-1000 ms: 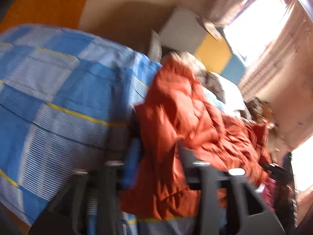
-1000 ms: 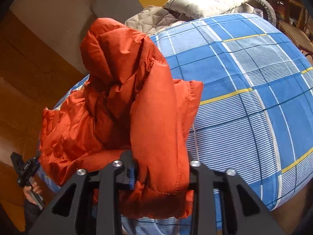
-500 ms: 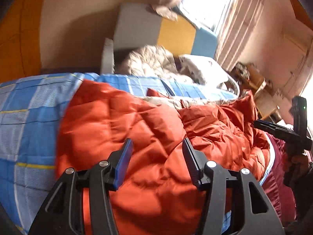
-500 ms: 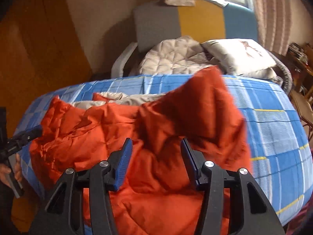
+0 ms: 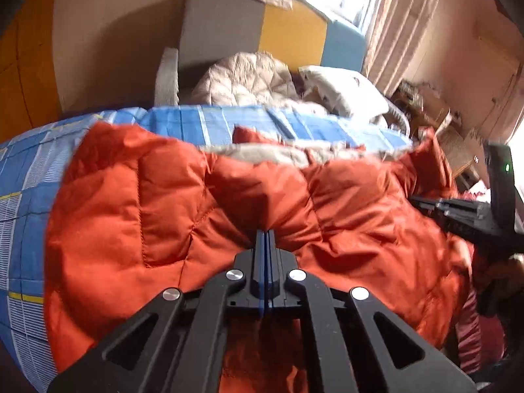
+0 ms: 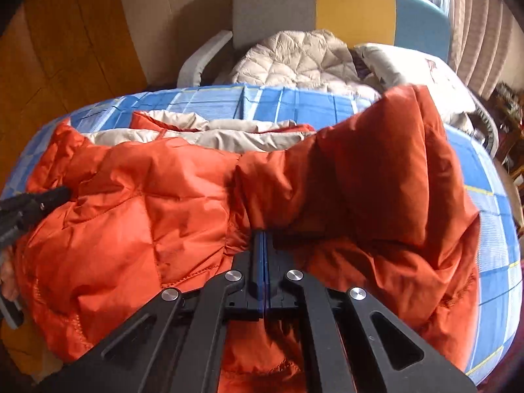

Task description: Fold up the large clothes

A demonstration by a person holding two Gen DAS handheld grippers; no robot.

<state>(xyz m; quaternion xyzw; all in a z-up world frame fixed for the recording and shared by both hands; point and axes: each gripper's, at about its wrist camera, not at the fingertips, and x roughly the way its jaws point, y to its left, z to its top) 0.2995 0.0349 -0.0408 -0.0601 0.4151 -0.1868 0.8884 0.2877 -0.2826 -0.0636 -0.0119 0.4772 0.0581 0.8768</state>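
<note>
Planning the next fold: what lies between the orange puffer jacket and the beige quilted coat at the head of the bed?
In the right wrist view, only a strip of blue checked bedsheet separates the orange puffer jacket from the beige quilted coat.

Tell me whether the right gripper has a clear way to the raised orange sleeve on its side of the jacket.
Probably yes. The right gripper is shut with nothing held, and the raised sleeve of the orange jacket lies just ahead, uncovered. It would have to open first.
</note>
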